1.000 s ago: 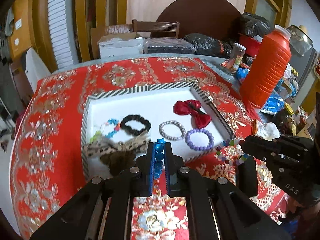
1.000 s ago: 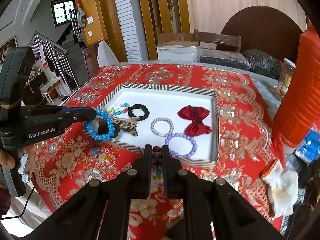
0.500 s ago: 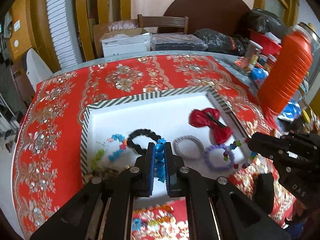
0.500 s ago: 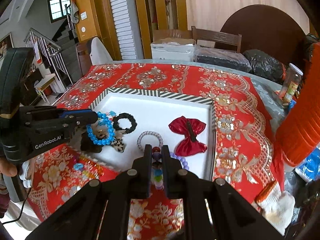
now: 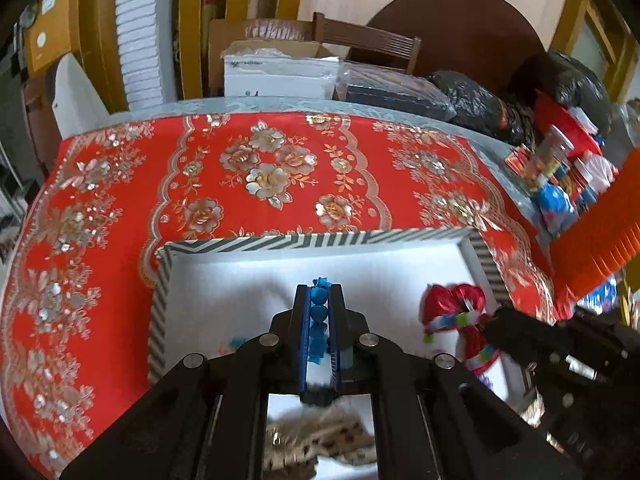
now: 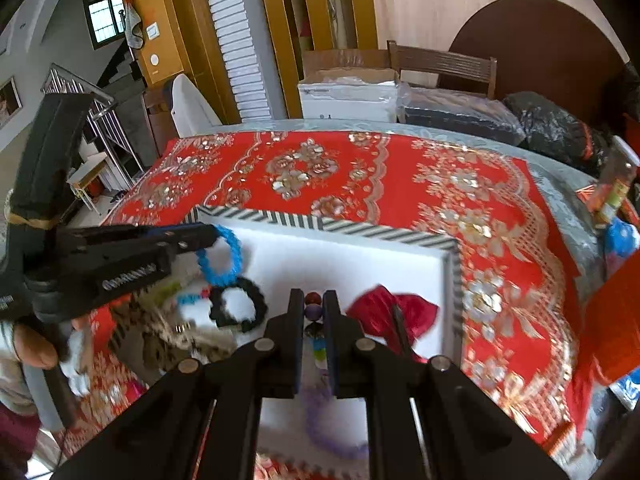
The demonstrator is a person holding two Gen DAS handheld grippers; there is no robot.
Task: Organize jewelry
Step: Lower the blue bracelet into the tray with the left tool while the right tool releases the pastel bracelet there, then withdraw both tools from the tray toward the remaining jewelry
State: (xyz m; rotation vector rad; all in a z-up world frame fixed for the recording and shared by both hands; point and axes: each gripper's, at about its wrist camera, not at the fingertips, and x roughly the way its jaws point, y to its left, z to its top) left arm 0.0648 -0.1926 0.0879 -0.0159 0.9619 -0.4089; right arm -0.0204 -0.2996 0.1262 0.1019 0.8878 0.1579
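A white tray [image 5: 320, 239] with a striped rim lies on the red tablecloth. My left gripper [image 5: 319, 292] hangs over its middle, shut on a blue bead bracelet [image 5: 319, 312]. In the right wrist view that bracelet [image 6: 220, 260] dangles from the left gripper [image 6: 212, 236] above the tray's [image 6: 360, 230] left part. My right gripper [image 6: 313, 300] is shut on a multicoloured bead bracelet [image 6: 313, 308] and hovers over the tray beside a red bow [image 6: 400, 312]. A black scrunchie [image 6: 240, 304], a purple bracelet [image 6: 320, 420] and a leopard bow [image 6: 172, 336] lie in the tray.
A tall orange bottle [image 5: 600, 240] stands just right of the tray, with small jars and packets [image 5: 560, 168] behind it. Black bags [image 5: 480, 104], a white box [image 5: 280, 72] and a chair [image 6: 440, 64] line the table's far side. Bare tablecloth [image 5: 260, 176] stretches beyond the tray.
Both grippers have moved forward from the tray's near edge to over its inside, each still carrying its bracelet. The view is blurred by the motion.
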